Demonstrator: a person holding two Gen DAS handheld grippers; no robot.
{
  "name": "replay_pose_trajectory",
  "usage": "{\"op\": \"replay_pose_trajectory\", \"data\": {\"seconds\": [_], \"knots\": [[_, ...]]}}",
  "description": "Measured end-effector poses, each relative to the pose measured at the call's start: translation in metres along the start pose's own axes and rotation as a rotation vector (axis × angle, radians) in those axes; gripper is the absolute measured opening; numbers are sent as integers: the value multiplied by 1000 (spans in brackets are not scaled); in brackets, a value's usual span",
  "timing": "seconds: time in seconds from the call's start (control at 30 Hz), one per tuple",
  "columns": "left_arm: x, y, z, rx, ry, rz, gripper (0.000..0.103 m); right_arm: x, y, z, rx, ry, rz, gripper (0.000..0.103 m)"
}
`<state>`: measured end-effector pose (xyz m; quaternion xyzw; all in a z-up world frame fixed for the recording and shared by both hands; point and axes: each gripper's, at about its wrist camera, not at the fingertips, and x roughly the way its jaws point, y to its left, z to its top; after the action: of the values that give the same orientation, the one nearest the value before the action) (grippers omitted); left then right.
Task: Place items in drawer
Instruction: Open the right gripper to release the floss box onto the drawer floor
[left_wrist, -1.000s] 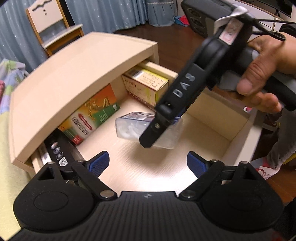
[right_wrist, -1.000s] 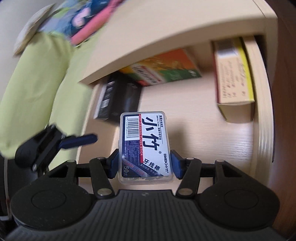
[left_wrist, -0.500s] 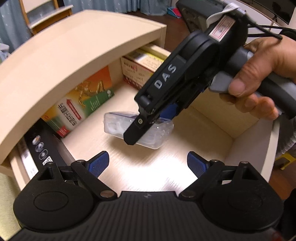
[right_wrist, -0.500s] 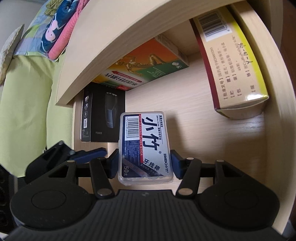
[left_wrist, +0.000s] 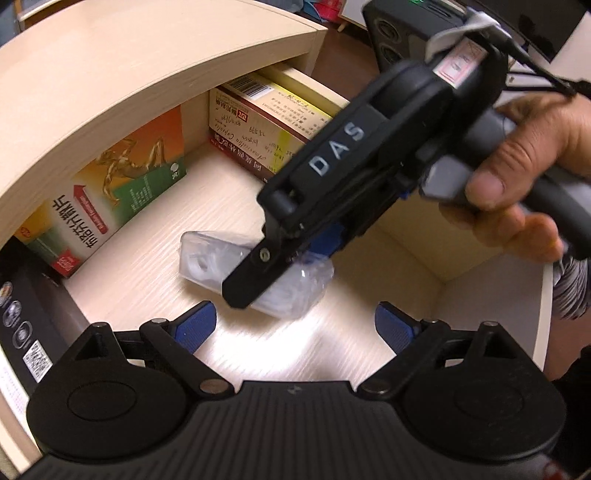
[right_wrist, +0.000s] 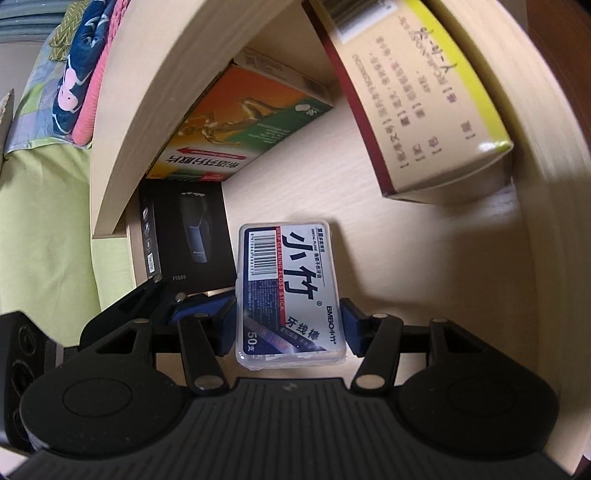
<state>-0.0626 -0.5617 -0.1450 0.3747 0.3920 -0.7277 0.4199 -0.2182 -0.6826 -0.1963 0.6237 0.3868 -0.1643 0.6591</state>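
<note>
Drawer already had three boxes tucked along its back and sides. Right gripper was clamped on the floss stick box, low over the bare floor, not released yet. Left gripper hung open and empty nearby.

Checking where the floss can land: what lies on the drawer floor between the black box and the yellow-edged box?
Only the floss stick box, shut in the right hand-held gripper; the wood of the drawer floor around it is bare, per the right wrist view.
</note>
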Motion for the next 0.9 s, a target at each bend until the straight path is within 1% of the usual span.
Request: {"op": "replay_pose_trajectory", "data": {"seconds": [0.17,0.2,0.23,0.37,0.47,0.57,0.7,0.8,0.87,0.9], "knots": [[3,-5,1,3,7,4,94,-1,-1,0,0,4,-7,55],[3,-6,1,3,5,1,94,-1,-1,0,-1,5,-10,56],[3,-8,1,3,4,-2,94,-2,-1,0,-3,5,-16,59],[3,-13,-2,4,3,4,94,-6,1,0,-30,-12,-42,63],[2,-19,-4,9,2,5,94,-12,3,-1,-60,-33,-62,63],[0,-26,-5,17,-2,-2,94,-18,9,-2,-107,-54,-97,63],[-2,-29,-7,9,2,8,94,-23,15,-5,-163,-76,-143,63],[-1,-30,-13,-1,22,16,94,-24,16,-6,-179,-86,-159,61],[0,-32,-16,-1,40,15,94,-23,15,-7,-186,-90,-177,51],[1,-33,-17,0,49,13,94,-23,15,-7,-188,-88,-184,48]]}}
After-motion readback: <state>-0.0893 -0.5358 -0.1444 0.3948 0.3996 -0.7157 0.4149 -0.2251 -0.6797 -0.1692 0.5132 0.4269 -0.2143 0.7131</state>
